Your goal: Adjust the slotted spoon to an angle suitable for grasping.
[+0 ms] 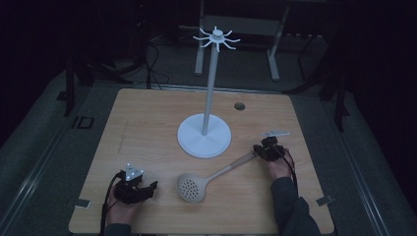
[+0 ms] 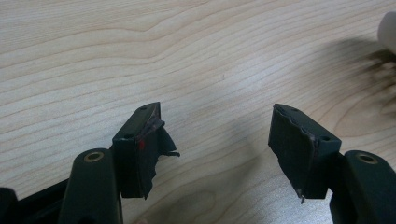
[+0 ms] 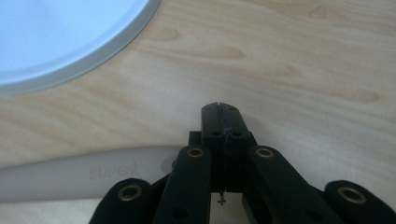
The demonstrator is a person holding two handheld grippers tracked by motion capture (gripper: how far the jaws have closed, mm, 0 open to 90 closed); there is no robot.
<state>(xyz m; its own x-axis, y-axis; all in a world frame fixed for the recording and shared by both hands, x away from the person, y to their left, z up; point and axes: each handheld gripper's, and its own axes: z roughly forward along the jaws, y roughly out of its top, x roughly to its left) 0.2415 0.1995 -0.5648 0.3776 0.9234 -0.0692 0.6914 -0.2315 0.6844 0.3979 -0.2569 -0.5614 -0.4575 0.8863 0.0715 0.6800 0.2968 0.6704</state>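
A beige slotted spoon [image 1: 193, 187] lies on the wooden table [image 1: 147, 118], its handle [image 1: 231, 167] running up and right. My right gripper [image 1: 259, 148] sits at the handle's far end with its jaws pressed together and nothing between the tips. In the right gripper view the shut gripper [image 3: 219, 109] rests above the handle [image 3: 93, 175], which passes under its left arm. My left gripper [image 1: 150, 191] is open just left of the spoon's bowl. In the left gripper view this gripper [image 2: 215, 116] holds nothing, and a pale blurred edge [image 2: 388, 28] shows at top right.
A white stand [image 1: 204, 135] with a round base, a tall pole and a ring of hooks [image 1: 216, 37] on top stands mid-table, its base [image 3: 60, 37] close to my right gripper. A small round hole [image 1: 239, 105] lies behind it. Dark floor surrounds the table.
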